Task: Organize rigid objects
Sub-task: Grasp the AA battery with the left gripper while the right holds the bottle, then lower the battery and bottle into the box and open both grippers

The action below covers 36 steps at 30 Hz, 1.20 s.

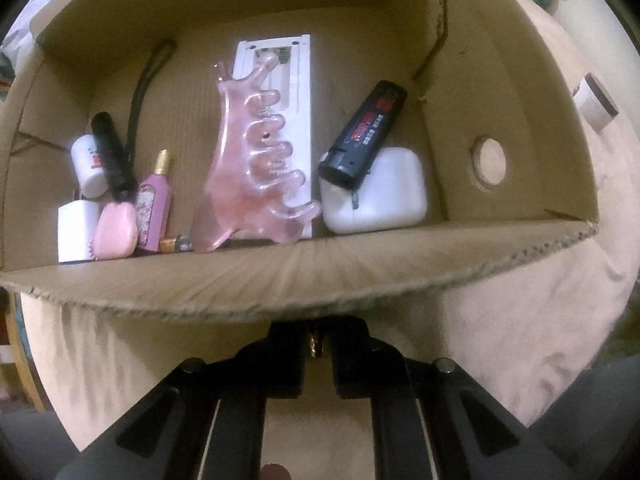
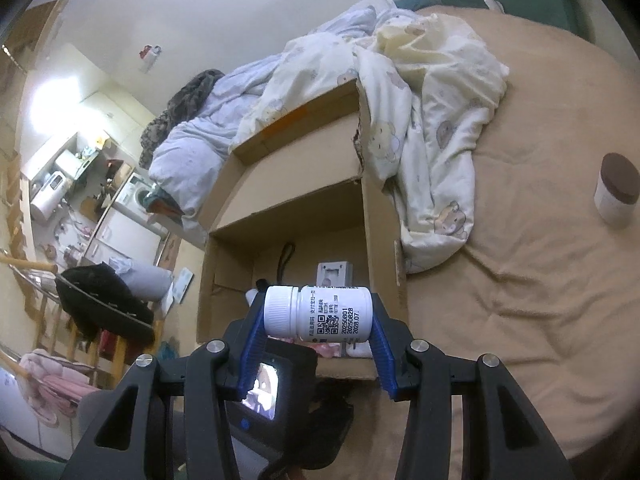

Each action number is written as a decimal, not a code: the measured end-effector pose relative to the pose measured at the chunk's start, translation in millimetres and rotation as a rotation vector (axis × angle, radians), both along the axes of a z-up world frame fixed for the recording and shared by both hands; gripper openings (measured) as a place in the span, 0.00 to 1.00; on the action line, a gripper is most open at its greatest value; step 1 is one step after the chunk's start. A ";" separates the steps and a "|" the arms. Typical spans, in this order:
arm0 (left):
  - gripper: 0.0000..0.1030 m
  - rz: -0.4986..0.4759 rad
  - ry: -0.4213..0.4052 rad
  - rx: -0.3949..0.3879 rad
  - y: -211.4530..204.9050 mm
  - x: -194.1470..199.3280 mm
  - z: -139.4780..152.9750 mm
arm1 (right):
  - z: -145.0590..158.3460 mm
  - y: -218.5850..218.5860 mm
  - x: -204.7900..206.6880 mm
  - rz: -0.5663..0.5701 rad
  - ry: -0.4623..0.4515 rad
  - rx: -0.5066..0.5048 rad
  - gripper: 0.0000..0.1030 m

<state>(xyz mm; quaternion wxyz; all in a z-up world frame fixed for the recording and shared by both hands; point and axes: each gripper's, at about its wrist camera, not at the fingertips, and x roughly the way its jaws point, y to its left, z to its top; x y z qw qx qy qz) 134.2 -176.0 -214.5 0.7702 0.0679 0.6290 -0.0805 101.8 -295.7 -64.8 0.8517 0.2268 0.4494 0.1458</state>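
Note:
The left wrist view looks down into an open cardboard box (image 1: 304, 280) on a bed. In the box lie a pink hair claw (image 1: 256, 160), a white flat device (image 1: 298, 80), a black tube with a red label (image 1: 364, 132), a white case (image 1: 384, 196), a pink perfume bottle (image 1: 154, 200) and several small bottles. My left gripper (image 1: 318, 344) sits just outside the box's near wall, shut on a small gold-coloured object (image 1: 318, 340) that is mostly hidden. My right gripper (image 2: 318, 314) holds a white pill bottle (image 2: 320, 312) sideways between blue fingers (image 2: 382, 344), in front of the same box (image 2: 288, 216).
A white jar with a brown lid (image 2: 616, 190) stands on the tan bedsheet (image 2: 520, 280) to the right of the box. A crumpled quilt (image 2: 420, 120) lies against the box's far side. The left gripper's camera body (image 2: 264, 384) shows below the right fingers. Furniture and clothes crowd the left.

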 end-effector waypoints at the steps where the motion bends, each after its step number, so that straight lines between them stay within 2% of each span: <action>1: 0.09 0.001 0.006 -0.002 1.6 -0.4 0.8 | -1.3 0.5 0.5 0.000 0.005 -0.006 0.49; 8: 0.09 -0.018 -0.015 0.035 49.8 -8.4 21.9 | -6.6 1.0 -2.3 -0.003 0.028 -0.043 0.49; 13: 0.09 -0.002 -0.101 0.039 98.2 -20.7 68.1 | -7.9 3.2 -3.8 -0.004 0.034 -0.058 0.49; 17: 0.09 0.065 -0.180 -0.004 139.4 -19.7 108.9 | -9.3 14.7 -5.4 0.039 0.041 -0.037 0.49; 23: 0.09 0.125 -0.275 -0.052 165.5 -31.0 158.2 | -8.1 43.2 -3.1 0.092 0.040 -0.079 0.49; 30: 0.09 0.133 -0.326 -0.081 180.2 -5.3 181.0 | -1.8 70.9 19.0 0.125 0.043 -0.124 0.49; 34: 0.09 0.114 -0.341 -0.106 170.8 15.3 178.1 | -8.7 88.1 40.7 0.151 0.045 -0.143 0.49; 36: 0.09 0.091 -0.333 -0.157 164.7 24.9 171.2 | -18.6 95.1 47.5 0.176 0.044 -0.099 0.49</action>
